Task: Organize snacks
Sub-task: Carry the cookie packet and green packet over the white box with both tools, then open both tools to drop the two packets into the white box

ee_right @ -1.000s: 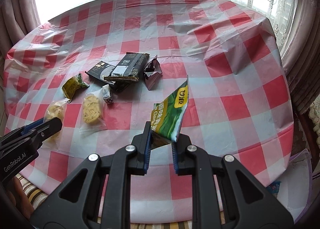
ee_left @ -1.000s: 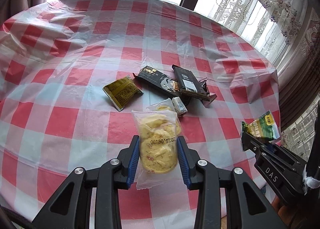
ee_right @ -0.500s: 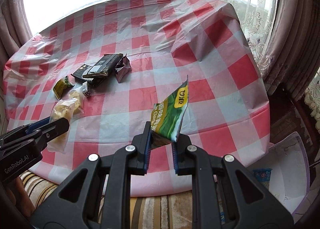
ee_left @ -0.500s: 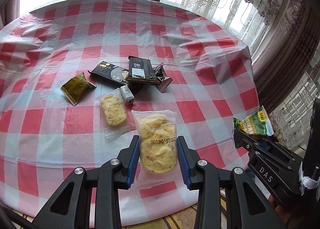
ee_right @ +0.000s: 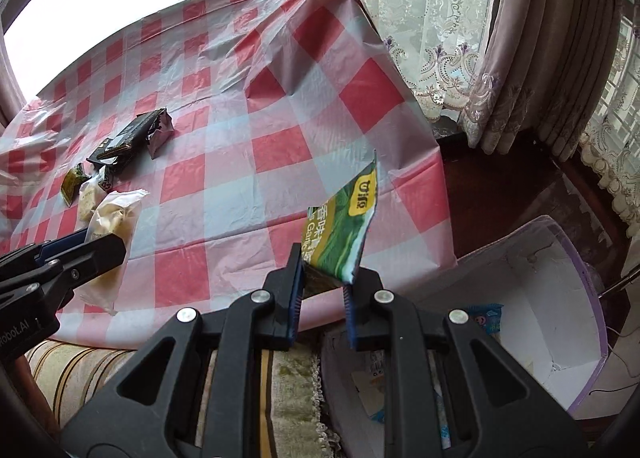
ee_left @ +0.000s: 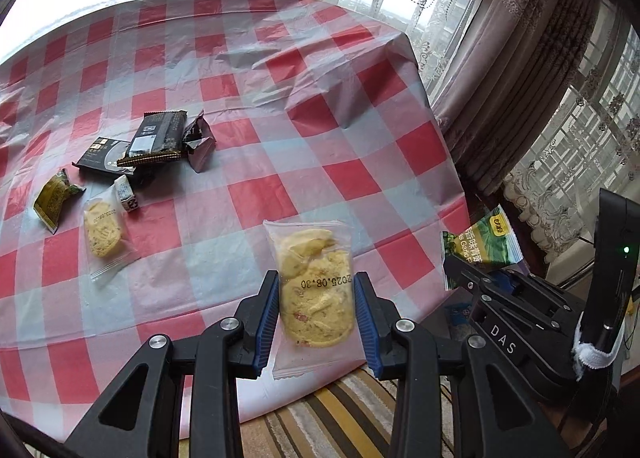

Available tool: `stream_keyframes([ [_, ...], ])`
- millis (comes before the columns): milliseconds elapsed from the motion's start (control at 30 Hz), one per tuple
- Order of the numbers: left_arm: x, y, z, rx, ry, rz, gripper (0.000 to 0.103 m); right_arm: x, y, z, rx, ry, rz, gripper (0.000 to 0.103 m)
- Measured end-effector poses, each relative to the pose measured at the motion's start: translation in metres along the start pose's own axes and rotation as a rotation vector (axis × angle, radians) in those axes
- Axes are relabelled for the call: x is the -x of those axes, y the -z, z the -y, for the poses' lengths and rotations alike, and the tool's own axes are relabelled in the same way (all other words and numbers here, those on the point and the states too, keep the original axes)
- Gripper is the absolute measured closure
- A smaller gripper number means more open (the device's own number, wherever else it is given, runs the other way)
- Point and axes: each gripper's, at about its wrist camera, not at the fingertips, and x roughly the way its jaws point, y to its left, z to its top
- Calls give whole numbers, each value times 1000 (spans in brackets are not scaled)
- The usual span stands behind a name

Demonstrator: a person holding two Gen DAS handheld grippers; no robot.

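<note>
My left gripper (ee_left: 316, 314) is shut on a clear packet of yellow cookie (ee_left: 314, 286), held over the table's near edge. It also shows in the right wrist view (ee_right: 114, 217). My right gripper (ee_right: 320, 294) is shut on a green snack bag (ee_right: 344, 230), held past the table's right edge above a white bin with a purple rim (ee_right: 576, 298). The green bag also shows in the left wrist view (ee_left: 484, 250). On the table lie another cookie packet (ee_left: 102, 234), an olive packet (ee_left: 54, 201), black packets (ee_left: 156, 137) and a small white packet (ee_left: 127, 198).
The round table carries a red and white checked cloth (ee_left: 280, 117). A striped seat (ee_right: 80, 374) sits below its near edge. Curtains (ee_right: 540, 57) and windows stand at the right. The bin holds a blue packet (ee_right: 486, 316).
Both grippers have swung right and back from the table with their packets. The right gripper now hangs over the white bin. The snack pile has shifted to the far left of both views.
</note>
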Motion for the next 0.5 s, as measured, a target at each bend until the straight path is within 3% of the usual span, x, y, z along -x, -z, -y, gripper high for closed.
stream_keyframes([
  [500, -32, 6, 80, -146, 144, -110, 65, -1, 11, 83, -124, 133, -21, 82],
])
